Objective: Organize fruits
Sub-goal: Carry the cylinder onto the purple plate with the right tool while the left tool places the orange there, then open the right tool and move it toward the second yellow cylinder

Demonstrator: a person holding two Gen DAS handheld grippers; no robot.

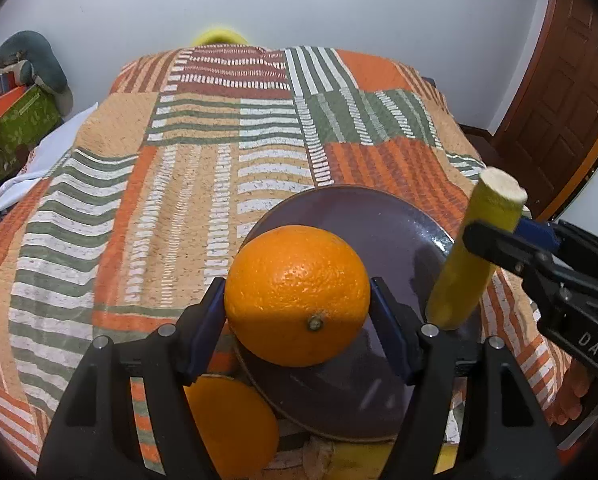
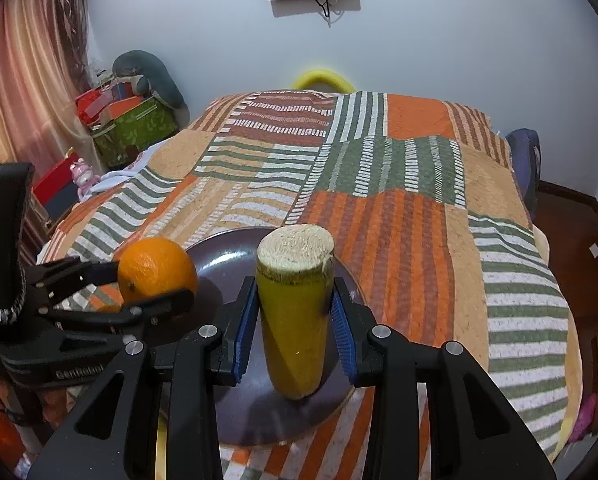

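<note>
My left gripper (image 1: 297, 300) is shut on a whole orange (image 1: 297, 294), held just above the near left part of a dark purple plate (image 1: 387, 224). In the right wrist view that orange (image 2: 157, 270) hangs over the plate's left rim (image 2: 219, 256) in the left gripper (image 2: 155, 280). My right gripper (image 2: 295, 320) is shut on a yellow banana piece (image 2: 295, 320) with a cut pale top, upright, its lower end low over or on the plate. From the left wrist view the banana piece (image 1: 471, 256) stands tilted at the plate's right side in the right gripper (image 1: 475, 240).
The plate lies on a bed covered by an orange, green and white striped quilt (image 1: 187, 184). Another orange (image 1: 235, 424) lies below the left gripper beside the plate. Boxes and a grey cushion (image 2: 147, 76) sit far left; a wooden door (image 1: 571, 72) stands right.
</note>
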